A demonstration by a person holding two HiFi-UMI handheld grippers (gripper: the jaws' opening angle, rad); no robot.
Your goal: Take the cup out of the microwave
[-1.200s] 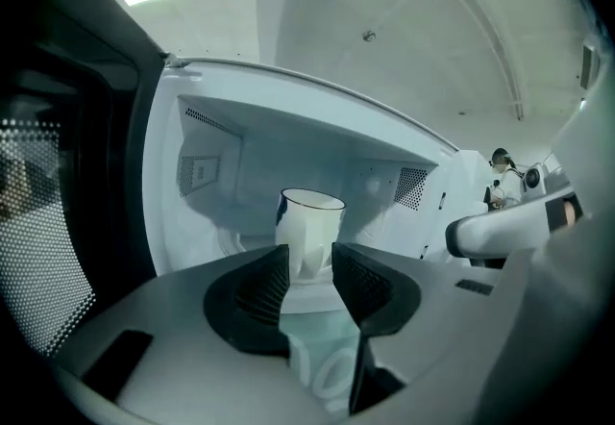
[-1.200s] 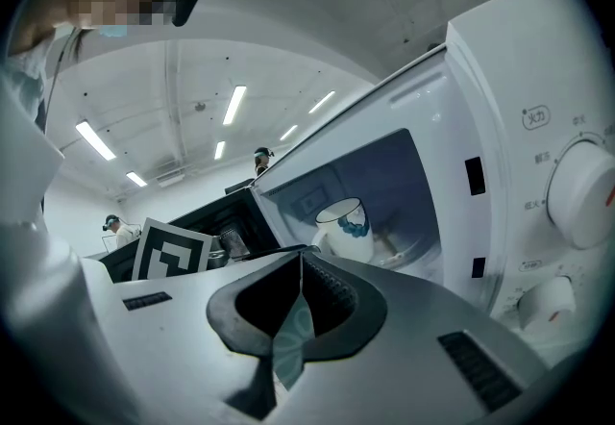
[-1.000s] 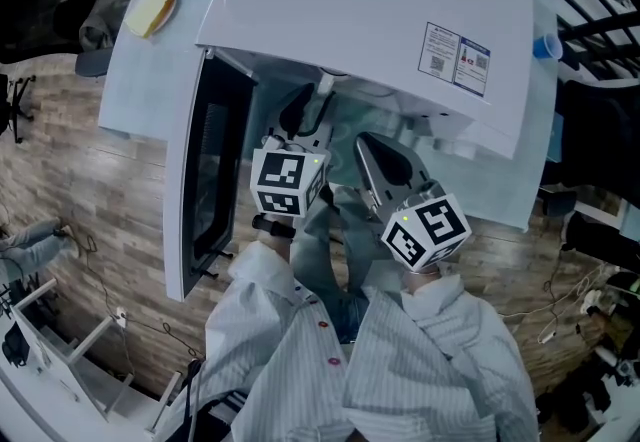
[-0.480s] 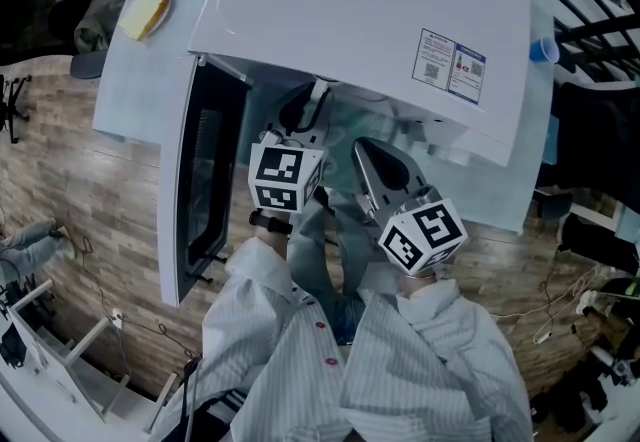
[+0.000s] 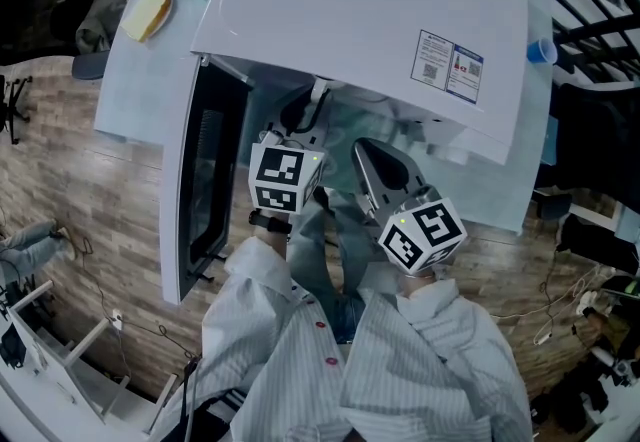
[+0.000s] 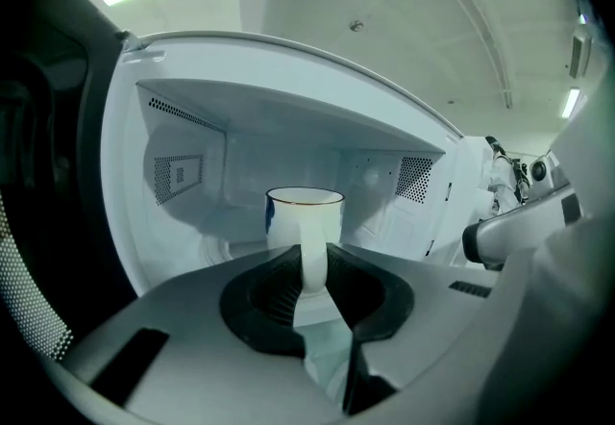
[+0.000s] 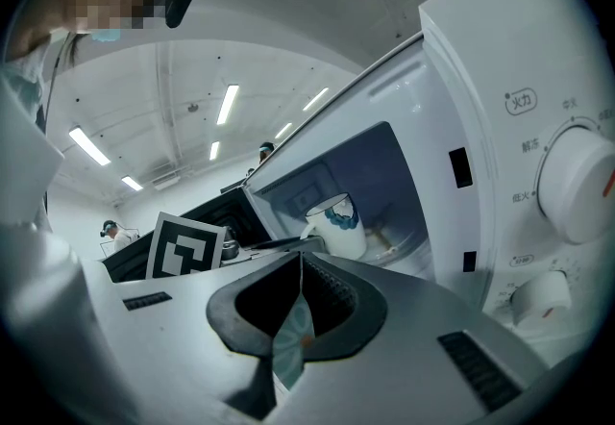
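The left gripper [image 6: 312, 264] has just been closing its fingers and now pinches the handle of the cup [image 6: 304, 210], which stands inside the microwave [image 6: 192, 135], probably ready for lifting out. The right gripper [image 7: 298, 269] fingers are pressed together, empty.

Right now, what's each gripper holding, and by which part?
Left gripper: its jaws have just been closing and pinch the cup by its handle. Right gripper: jaws together, nothing held.
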